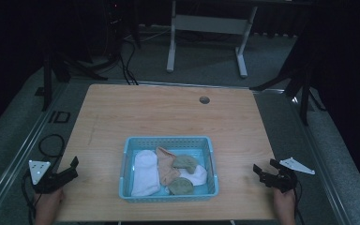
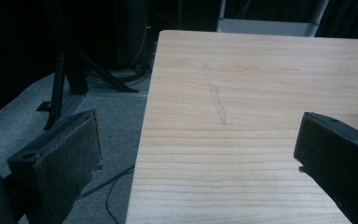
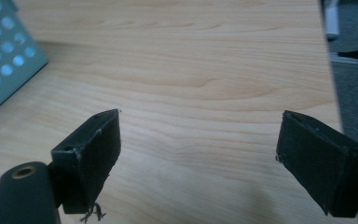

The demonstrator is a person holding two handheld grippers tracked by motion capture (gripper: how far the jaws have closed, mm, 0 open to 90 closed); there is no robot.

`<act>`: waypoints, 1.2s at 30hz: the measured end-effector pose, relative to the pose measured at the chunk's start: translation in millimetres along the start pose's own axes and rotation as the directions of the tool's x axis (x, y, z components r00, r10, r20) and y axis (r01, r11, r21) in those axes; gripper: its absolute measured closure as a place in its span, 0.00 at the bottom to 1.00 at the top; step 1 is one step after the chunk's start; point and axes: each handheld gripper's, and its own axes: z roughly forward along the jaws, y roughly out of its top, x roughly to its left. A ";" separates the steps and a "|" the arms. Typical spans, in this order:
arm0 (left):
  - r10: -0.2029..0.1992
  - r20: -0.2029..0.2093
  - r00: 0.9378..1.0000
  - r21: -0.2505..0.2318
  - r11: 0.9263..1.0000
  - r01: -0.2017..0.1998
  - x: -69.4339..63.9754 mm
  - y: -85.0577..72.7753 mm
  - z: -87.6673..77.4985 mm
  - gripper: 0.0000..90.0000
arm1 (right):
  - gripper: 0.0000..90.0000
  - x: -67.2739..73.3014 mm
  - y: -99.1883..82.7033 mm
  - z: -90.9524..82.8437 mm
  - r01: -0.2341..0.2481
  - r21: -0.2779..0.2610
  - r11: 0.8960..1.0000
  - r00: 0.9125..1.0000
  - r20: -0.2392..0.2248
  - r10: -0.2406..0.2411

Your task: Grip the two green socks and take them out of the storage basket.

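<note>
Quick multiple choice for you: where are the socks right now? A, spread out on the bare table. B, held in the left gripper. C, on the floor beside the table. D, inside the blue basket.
D: the high view shows the socks lying together inside the blue basket, while the left gripper and right gripper sit at the table's edges with jaws open and holding nothing.

Matt wood table [image 1: 168,117], plastic basket [image 1: 168,140]

Blue basket [image 1: 168,142] (perforated) holds white, peach, green socks [image 1: 168,171].
</note>
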 end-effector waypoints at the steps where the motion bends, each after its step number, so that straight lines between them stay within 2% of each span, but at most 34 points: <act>1: 0.002 0.000 1.000 0.003 1.000 -0.002 -0.1 0.1 0.2 0.00 | 0.15 1.2 0.1 0.6 0.017 0.006 1.000 1.000 -0.011 -0.017; 2: 0.002 0.001 1.000 0.003 1.000 -0.002 -0.1 0.1 0.3 0.00 | 0.15 4.3 0.1 1.6 0.048 0.015 0.999 0.999 -0.017 -0.048; 4: 0.003 0.001 1.000 0.005 1.000 -0.003 0.1 0.2 0.4 0.00 | 0.15 5.2 0.1 2.1 0.057 0.016 0.998 0.998 -0.018 -0.056; 9: 0.009 0.007 1.000 0.010 1.000 -0.009 -0.2 0.3 0.7 0.00 | 0.15 4.6 -0.1 1.8 0.039 0.012 0.999 0.999 0.006 -0.039; 12: 0.010 0.008 1.000 0.009 1.000 -0.010 -0.5 0.2 0.4 0.00 | 0.15 3.8 0.1 2.0 0.038 0.017 0.999 0.999 -0.009 -0.038; 15: 0.008 0.007 1.000 0.009 1.000 -0.008 -0.2 0.3 0.4 0.00 | 0.15 1.6 0.8 2.3 0.062 0.035 0.997 0.992 -0.108 -0.058; 17: 0.009 0.009 1.000 0.011 1.000 -0.009 -0.2 0.4 0.6 0.00 | 0.15 -0.3 0.8 1.2 0.057 0.035 0.998 0.988 -0.147 -0.052; 19: 0.008 0.010 1.000 0.011 1.000 -0.009 -0.2 0.4 0.6 0.00 | 0.15 -1.8 1.1 1.2 0.063 0.057 0.996 0.986 -0.159 -0.053; 22: 0.008 0.008 1.000 0.011 1.000 -0.008 -0.1 0.4 0.6 0.00 | 0.15 -2.8 1.3 1.2 0.079 0.062 0.995 0.977 -0.204 -0.065; 23: 0.008 0.008 1.000 0.011 1.000 -0.008 -0.2 0.4 0.6 0.00 | 0.15 -3.3 2.1 2.3 0.091 0.076 0.993 0.968 -0.239 -0.071; 25: 0.009 0.007 1.000 0.010 1.000 -0.009 -0.3 0.3 0.6 0.00 | 0.15 -2.5 3.3 4.1 0.120 0.091 0.989 0.955 -0.281 -0.090; 29: 0.006 0.005 1.000 0.012 1.000 -0.006 0.0 0.4 0.5 0.00 | 0.15 2.2 4.8 8.1 0.187 0.149 0.971 0.938 -0.320 -0.132; 30: 0.004 0.005 1.000 0.013 1.000 -0.005 0.1 0.4 0.6 0.00 | 0.15 5.4 5.6 9.0 0.220 0.163 0.962 0.930 -0.333 -0.156; 31: 0.003 0.005 1.000 0.014 1.000 -0.003 0.2 0.4 0.6 0.00 | 0.15 5.4 5.6 9.0 0.220 0.163 0.962 0.930 -0.333 -0.156; 33: 0.001 0.005 1.000 0.015 1.000 -0.001 0.3 0.5 0.7 0.00 | 0.15 9.4 6.9 9.0 0.253 0.174 0.952 0.923 -0.339 -0.184; 34: 0.002 0.005 1.000 0.015 1.000 -0.002 0.2 0.5 0.7 0.00 | 0.15 12.1 9.2 8.9 0.270 0.179 0.946 0.908 -0.376 -0.188; 35: 0.003 0.006 1.000 0.015 1.000 -0.003 0.2 0.5 0.8 0.00 | 0.15 12.1 9.2 8.9 0.270 0.179 0.946 0.908 -0.376 -0.188; 36: 0.004 0.005 1.000 0.014 1.000 -0.004 0.1 0.5 0.8 0.00 | 0.15 13.1 10.3 8.9 0.280 0.186 0.942 0.901 -0.390 -0.190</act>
